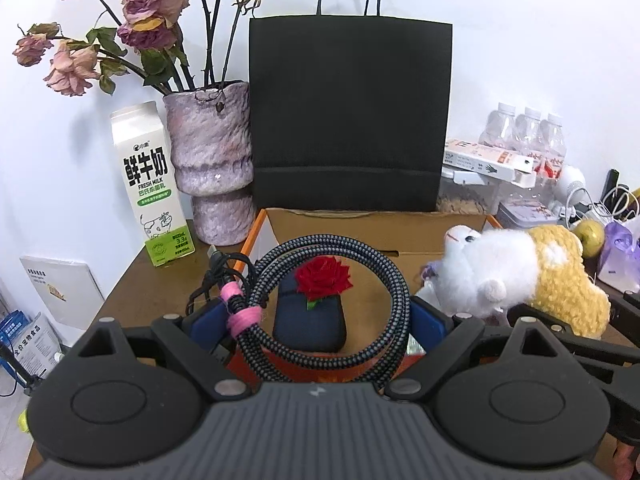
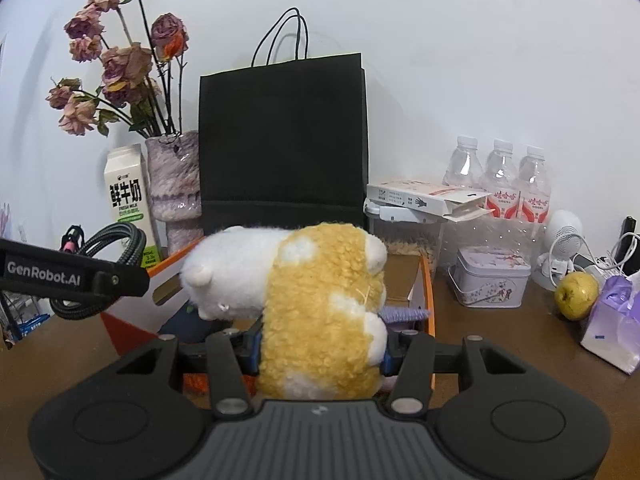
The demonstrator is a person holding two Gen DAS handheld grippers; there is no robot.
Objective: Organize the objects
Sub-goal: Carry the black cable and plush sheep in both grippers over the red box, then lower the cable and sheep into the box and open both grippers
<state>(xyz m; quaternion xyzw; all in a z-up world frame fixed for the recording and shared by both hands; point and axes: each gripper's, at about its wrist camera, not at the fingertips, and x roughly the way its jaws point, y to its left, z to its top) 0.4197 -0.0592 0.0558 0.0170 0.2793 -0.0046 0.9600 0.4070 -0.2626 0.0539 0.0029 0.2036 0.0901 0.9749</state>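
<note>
My left gripper [image 1: 316, 318] is shut wide on a coil of grey braided cable [image 1: 384, 276] tied with pink bands, and holds it up over an open cardboard box [image 1: 376, 220] with orange edges. Inside the box lies a dark blue pouch [image 1: 308, 320] with a red rose on it. My right gripper [image 2: 320, 344] is shut on a white and yellow plush toy [image 2: 320, 280], also above the box [image 2: 426, 280]. The plush [image 1: 520, 264] hangs just right of the cable. In the right wrist view the cable [image 2: 120, 248] shows at the left.
A black paper bag [image 1: 348, 112] stands right behind the box. To its left stand a vase of dried roses [image 1: 208, 152] and a milk carton [image 1: 152, 184]. On the right are water bottles [image 2: 500, 184], a tin [image 2: 490, 276], a yellow-green fruit [image 2: 576, 294] and a purple bag [image 2: 616, 320].
</note>
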